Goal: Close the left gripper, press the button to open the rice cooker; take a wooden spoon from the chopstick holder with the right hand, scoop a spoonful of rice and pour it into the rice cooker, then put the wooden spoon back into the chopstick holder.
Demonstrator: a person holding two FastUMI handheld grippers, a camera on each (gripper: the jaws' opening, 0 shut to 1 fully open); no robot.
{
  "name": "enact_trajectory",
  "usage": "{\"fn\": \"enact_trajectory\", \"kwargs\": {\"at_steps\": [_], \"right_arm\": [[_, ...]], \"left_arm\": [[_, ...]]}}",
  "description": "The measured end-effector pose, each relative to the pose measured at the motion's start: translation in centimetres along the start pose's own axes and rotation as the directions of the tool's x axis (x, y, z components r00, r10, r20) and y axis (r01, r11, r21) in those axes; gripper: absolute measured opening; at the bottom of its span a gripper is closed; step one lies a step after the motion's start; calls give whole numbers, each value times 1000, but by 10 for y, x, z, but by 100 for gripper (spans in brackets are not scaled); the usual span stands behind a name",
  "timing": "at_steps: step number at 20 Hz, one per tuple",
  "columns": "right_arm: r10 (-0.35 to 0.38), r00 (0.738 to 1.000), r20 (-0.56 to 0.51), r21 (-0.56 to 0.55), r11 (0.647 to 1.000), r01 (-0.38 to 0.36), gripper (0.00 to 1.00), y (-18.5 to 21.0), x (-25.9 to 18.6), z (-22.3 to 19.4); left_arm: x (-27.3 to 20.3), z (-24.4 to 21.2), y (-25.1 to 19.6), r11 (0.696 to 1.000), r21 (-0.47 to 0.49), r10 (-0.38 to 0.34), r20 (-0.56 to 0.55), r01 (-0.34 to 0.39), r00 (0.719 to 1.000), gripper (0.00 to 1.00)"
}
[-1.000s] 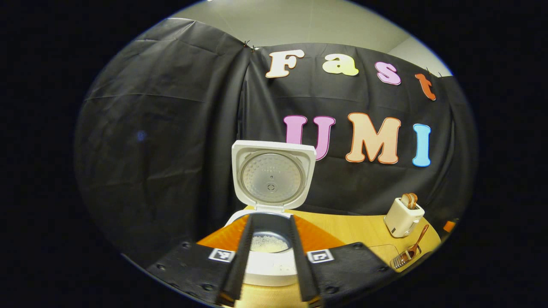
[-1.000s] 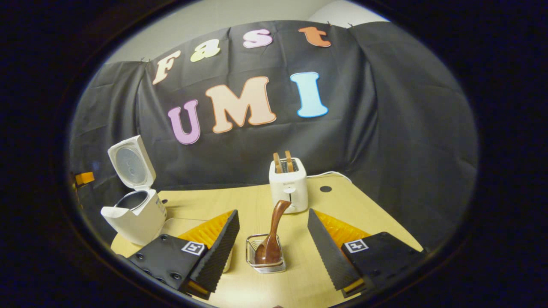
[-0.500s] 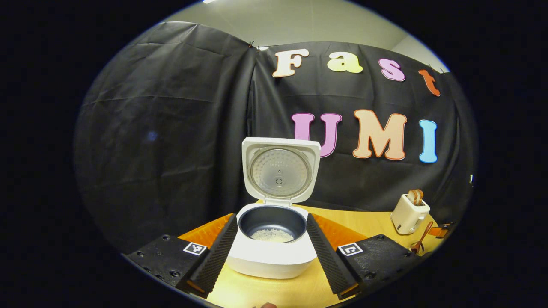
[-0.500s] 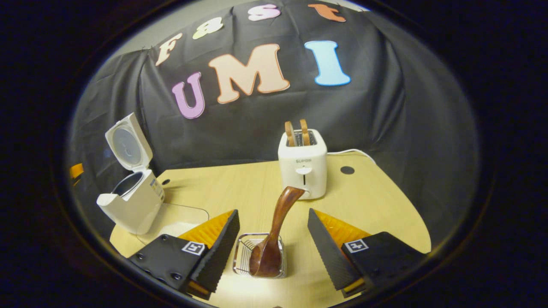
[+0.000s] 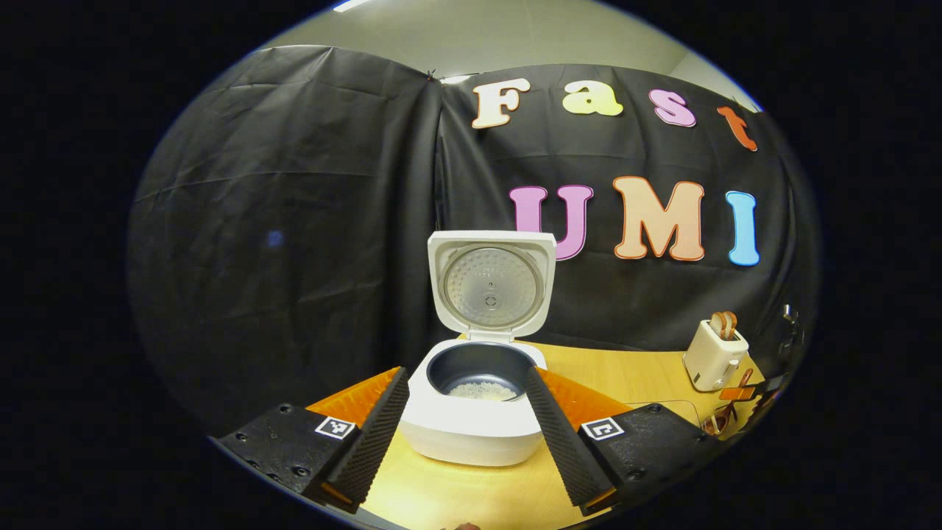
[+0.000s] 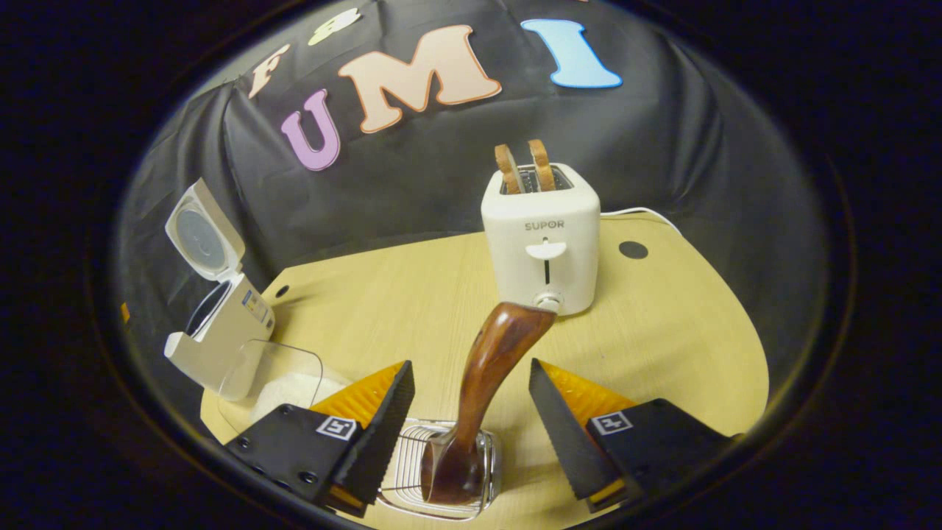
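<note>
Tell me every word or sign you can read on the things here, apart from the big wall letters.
"SUPOR": printed on the front of the toaster.
Sticker on the side of the rice cooker: too small to read.
Square markers beside the jaws: black-and-white patterns, no words.

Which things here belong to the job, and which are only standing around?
For the job:
white rice cooker with open lid
dark wooden spoon
wire chopstick holder
clear container of rice

Standing around:
white toaster holding two bread slices
</note>
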State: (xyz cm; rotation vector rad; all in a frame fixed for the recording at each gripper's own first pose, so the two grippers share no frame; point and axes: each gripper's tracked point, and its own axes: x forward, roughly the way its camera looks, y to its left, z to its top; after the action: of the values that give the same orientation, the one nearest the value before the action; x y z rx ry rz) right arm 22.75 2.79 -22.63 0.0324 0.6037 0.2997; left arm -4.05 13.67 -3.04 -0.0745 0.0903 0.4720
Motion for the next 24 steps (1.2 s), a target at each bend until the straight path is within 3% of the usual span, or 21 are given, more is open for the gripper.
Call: {"fn": "enact_trajectory", "kwargs": {"at_steps": [5,6,8,14,17,24], "right_arm": [[-11,1000,-17,24,1000,11,34,-5,3,4],[-9,1000,-24,35,999,10,43,-5,3,4],[-14,998,-59,44,999,17,27,-5,2,1],[-8,994,-107,118,993,20,24,-3,3,-3],[0,994,-110,127,992,14,16,1,2,-3],[-35,999,4,87,996,35,13,9,-21,21]], "left_arm": [[-7,-11,-9,1000,19,7,-28,-7,1000,95],[-8,-12,-11,1000,16,7,-33,-7,999,95],[-9,-14,-18,1000,6,-1,-39,1,999,95],[-18,-16,-34,1000,-2,-18,-38,18,999,95],[-23,-18,-36,1000,-9,-17,-39,17,999,97],[-26,-21,-33,999,-23,-35,-31,35,999,95]]}}
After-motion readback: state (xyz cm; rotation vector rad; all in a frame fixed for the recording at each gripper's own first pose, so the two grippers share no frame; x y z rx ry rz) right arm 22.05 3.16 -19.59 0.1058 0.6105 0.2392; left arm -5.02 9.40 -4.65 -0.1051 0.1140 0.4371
